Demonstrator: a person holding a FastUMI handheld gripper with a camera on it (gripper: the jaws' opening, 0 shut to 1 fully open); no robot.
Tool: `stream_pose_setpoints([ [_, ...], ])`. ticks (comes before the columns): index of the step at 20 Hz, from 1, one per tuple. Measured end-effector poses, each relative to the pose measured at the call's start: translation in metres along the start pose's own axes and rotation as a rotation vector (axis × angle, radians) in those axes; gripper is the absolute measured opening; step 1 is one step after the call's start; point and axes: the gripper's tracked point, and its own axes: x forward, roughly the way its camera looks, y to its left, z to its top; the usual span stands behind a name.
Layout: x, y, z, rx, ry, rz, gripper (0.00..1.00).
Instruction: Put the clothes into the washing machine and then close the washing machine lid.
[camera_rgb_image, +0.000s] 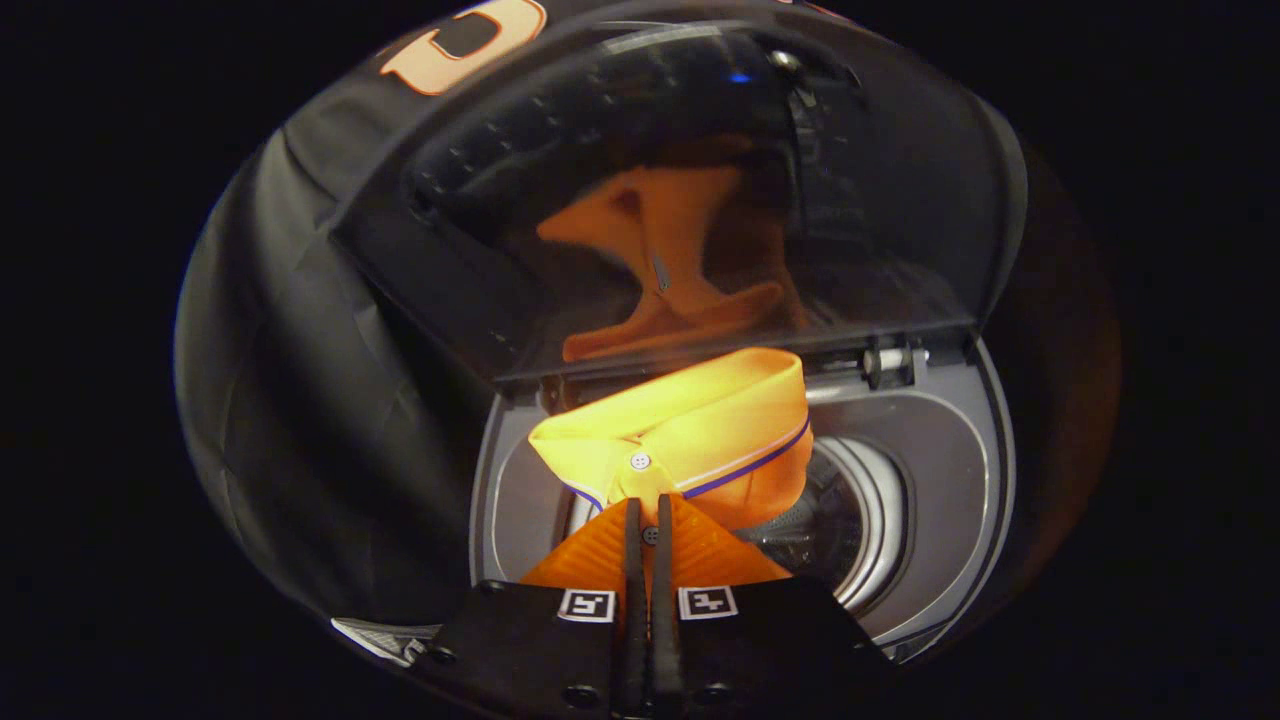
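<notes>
I am clenching the gripper (648, 515) on the orange shirt (690, 440), hanging it above the drum (850, 520); I should lower before releasing.

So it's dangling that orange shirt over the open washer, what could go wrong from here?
The gripper pinches only a thin fold of the orange shirt near its button placket, so the cloth might slip out early. The shirt hangs over the drum opening but close to its rim, so part could drape on the washer top instead of falling inside. Then the raised lid might close on trapped fabric.
</notes>
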Motion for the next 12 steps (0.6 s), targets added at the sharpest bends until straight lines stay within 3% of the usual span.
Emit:
stream_pose_setpoints([
  [12, 0.059, -0.039, -0.043, -0.006, 0.095, -0.134, 0.1],
])
